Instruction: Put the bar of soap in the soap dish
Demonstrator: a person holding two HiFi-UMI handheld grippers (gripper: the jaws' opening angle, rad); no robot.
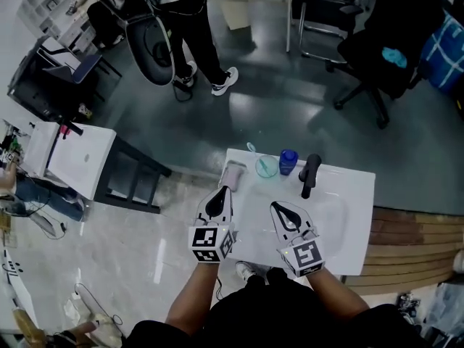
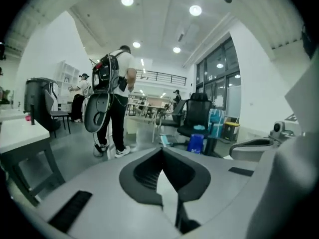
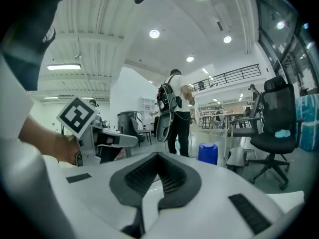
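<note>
The basin (image 1: 341,216) is white, the tap (image 1: 310,174) black, the cup (image 1: 288,162) blue (marker cubes (image 1: 211,243): black-and-white squares).

Sink top (image 1: 355,194): the far edge carries a row of obstacles, left to right a grey block-shaped item (image 1: 233,172), a clear round vessel (image 1: 266,167), a blue cup (image 1: 288,162) and a black tap (image 1: 310,174). The gaps between them are narrow. The basin (image 1: 330,212) on the near side of that row lies open. The left gripper (image 1: 223,190) hangs just near of the grey item, and the right gripper (image 1: 275,206) is over the basin, with a passable gap between them. On the left, a strip of open floor, then a dark table frame (image 1: 134,183). A person (image 1: 196,27) and an office chair (image 1: 384,56) stand well beyond the far edge.
</note>
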